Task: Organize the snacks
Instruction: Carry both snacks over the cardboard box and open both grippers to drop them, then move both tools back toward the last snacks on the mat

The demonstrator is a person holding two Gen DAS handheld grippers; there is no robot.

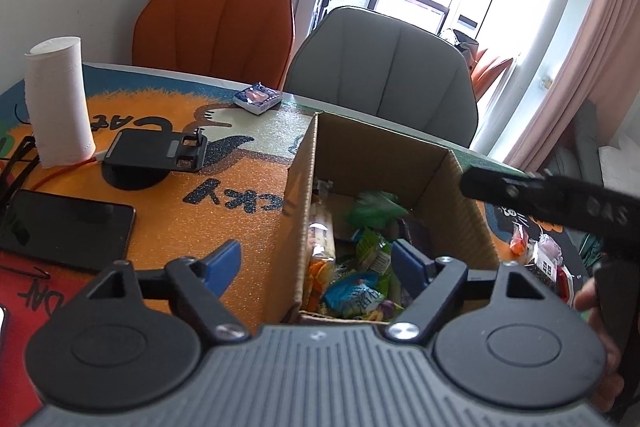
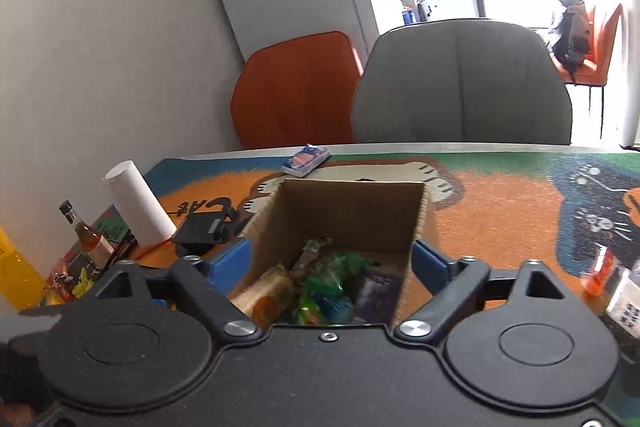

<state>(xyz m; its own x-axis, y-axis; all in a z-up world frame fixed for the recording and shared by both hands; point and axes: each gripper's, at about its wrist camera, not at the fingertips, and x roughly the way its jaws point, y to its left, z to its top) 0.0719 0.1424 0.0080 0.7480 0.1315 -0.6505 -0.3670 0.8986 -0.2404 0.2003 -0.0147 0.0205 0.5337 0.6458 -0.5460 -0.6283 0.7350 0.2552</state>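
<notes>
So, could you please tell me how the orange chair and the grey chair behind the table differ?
The orange chair stands to the left, nearer the wall, while the grey chair stands to the right, directly behind the cardboard box. The orange chair's back looks narrower from the right wrist view, as it is turned at an angle; the grey chair faces the table squarely. Both have padded backs with vertical stitched seams, and both are empty.

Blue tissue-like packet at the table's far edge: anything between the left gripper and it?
Partly. The left gripper is open, straddling the cardboard box left wall. The blue packet lies beyond, left of the box's far corner; bare mat in between.
</notes>
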